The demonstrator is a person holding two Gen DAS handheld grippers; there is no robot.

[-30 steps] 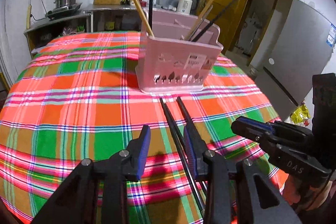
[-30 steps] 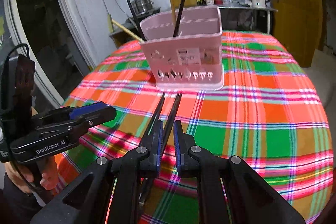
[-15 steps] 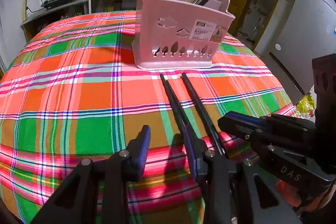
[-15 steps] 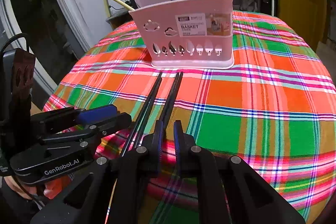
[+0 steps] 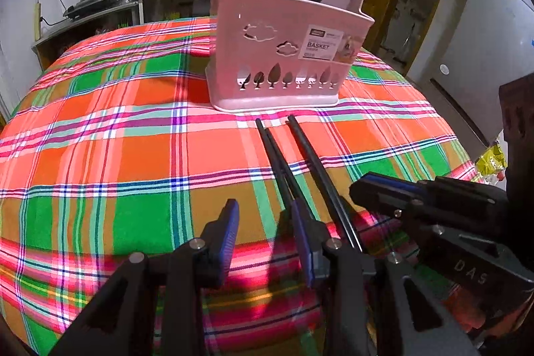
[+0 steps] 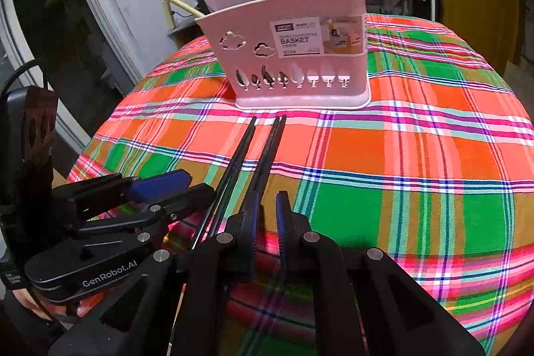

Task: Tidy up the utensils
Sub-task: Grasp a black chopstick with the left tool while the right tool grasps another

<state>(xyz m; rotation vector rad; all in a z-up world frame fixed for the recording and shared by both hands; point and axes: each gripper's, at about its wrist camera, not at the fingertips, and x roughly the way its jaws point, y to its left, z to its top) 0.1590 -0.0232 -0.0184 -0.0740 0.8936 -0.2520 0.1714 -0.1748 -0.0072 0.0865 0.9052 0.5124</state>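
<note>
Chopsticks [image 5: 293, 169]: black ones flat on the plaid tablecloth [image 5: 100, 139], tips just short of the pink basket [image 5: 287, 55] straight ahead of my jaws. My left gripper [image 5: 267, 236] is spread wide, sticks passing under its right finger. My right gripper [image 6: 267, 216] is nearly closed, narrow gap, pinching nothing; the sticks lie just left of it. More chopsticks stand in the basket.

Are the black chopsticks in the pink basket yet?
Not yet. These black chopsticks lie flat on the plaid tablecloth, just before the pink basket. Other sticks already stand inside it.
</note>
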